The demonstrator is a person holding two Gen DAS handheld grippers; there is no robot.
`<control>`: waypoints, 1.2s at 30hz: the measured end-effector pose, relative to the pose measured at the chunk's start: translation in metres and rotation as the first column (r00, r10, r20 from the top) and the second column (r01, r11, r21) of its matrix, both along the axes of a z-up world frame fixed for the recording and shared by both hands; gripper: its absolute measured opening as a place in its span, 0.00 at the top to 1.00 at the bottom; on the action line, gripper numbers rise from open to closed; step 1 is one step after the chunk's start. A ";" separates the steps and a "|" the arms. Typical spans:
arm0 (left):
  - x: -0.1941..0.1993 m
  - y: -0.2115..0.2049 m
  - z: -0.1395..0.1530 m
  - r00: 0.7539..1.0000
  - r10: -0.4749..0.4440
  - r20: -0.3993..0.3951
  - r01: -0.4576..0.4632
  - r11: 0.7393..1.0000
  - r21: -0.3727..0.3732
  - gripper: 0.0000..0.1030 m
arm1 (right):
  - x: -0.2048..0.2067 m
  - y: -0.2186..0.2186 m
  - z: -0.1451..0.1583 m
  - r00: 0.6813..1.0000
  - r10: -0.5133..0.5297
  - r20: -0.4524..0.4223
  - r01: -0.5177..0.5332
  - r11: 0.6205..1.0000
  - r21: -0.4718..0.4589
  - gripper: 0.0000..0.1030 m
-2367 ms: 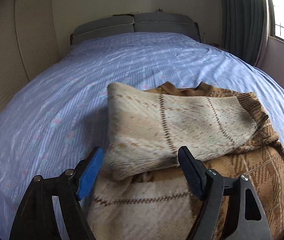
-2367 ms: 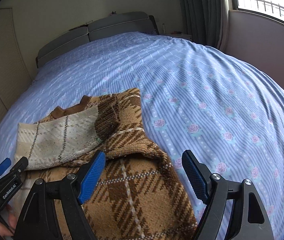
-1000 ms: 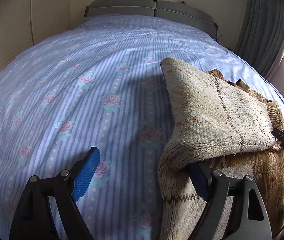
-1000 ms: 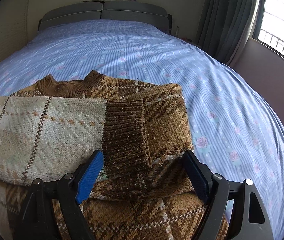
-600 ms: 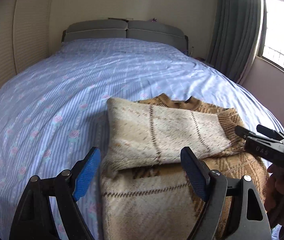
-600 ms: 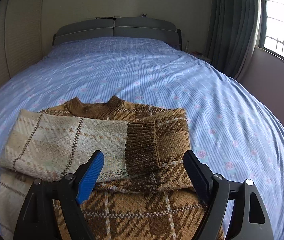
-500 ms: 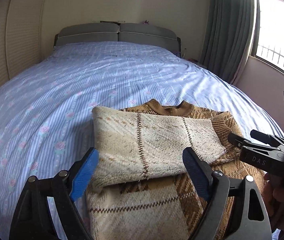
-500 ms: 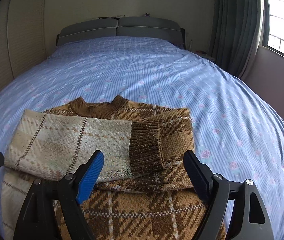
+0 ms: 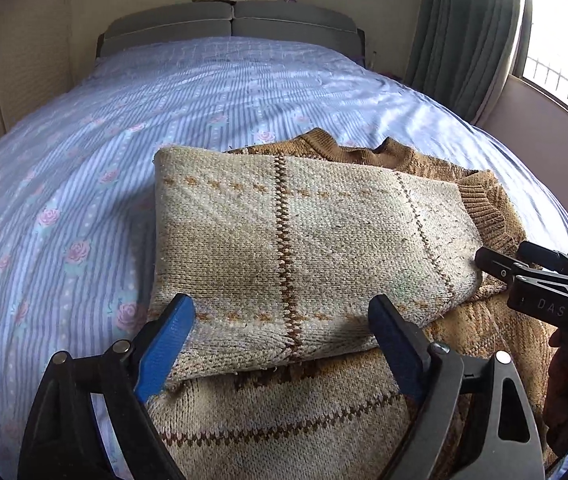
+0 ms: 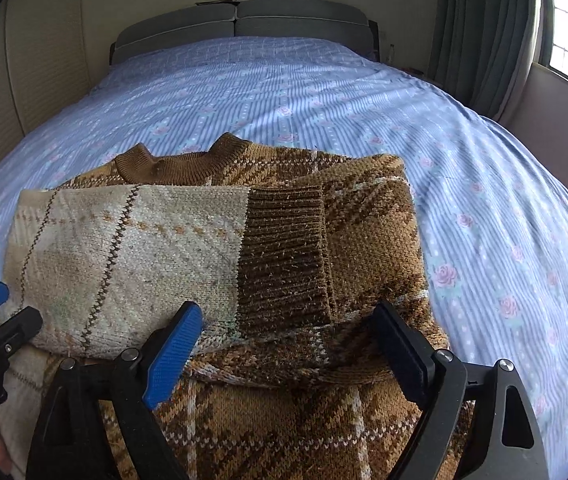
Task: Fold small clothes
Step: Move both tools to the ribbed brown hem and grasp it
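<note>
the left gripper (image 9: 279,344) stands wide, its jaws just opened further, with nothing pinched: the near edge of the pale sleeve (image 9: 296,248) shows between the blue pads (image 9: 165,348) but they do not press it. the right gripper (image 10: 284,344) is wide too, also just opened further, hanging over the brown cuff (image 10: 284,260) with no cloth caught. outward from them the sweater (image 10: 267,420) lies flat on the bed (image 10: 324,92), collar (image 10: 175,168) toward the headboard, both sleeves laid across the chest, pale one on top. so the sleeve fold looks done and let go. the step in hand is likely the body fold: each gripper needs to drop to the hem, which sits below both views so its lie is unclear, pinch a corner each, and carry it up toward the collar evenly so the sleeves stay tucked.
</note>
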State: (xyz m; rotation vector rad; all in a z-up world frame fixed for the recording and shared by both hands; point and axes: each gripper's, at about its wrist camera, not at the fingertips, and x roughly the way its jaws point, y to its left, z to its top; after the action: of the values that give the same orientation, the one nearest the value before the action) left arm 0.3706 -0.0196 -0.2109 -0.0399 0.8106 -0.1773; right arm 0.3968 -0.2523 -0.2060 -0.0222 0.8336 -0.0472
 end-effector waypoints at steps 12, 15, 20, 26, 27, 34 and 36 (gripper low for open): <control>-0.150 0.023 0.043 0.991 0.104 0.087 -0.109 0.993 0.056 0.13 | -0.154 -0.031 0.049 0.988 -0.093 0.126 0.085 0.994 0.065 0.15; -0.192 0.029 0.047 0.990 0.115 0.081 -0.117 0.993 0.024 0.13 | -0.204 -0.036 0.048 0.989 -0.075 0.131 0.066 0.996 0.066 0.15; -0.239 0.025 0.039 0.991 0.110 0.072 -0.112 0.993 0.029 0.13 | -0.265 -0.044 0.030 0.995 -0.043 0.090 0.039 0.998 0.045 0.15; -0.263 0.018 0.012 0.994 0.103 0.028 -0.103 0.994 0.027 0.15 | -0.312 -0.075 0.004 0.988 -0.142 0.054 0.139 0.989 0.053 0.15; -0.265 0.017 0.007 0.994 0.103 0.028 -0.103 0.994 0.027 0.17 | -0.315 -0.082 0.001 0.985 -0.166 0.049 0.163 0.984 0.065 0.15; -0.269 0.018 -0.022 0.989 0.142 -0.029 -0.141 0.990 0.019 0.26 | -0.309 -0.100 -0.010 0.977 -0.214 0.020 0.211 0.972 0.107 0.17; -0.270 0.018 -0.027 0.988 0.151 -0.035 -0.150 0.989 0.011 0.26 | -0.306 -0.100 -0.011 0.978 -0.210 0.022 0.206 0.973 0.100 0.20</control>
State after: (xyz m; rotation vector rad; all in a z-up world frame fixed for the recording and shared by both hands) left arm 0.1006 -0.0011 -0.2379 -0.0962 0.8408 -0.0303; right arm 0.0903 -0.3526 -0.2170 0.1576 0.8021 -0.2038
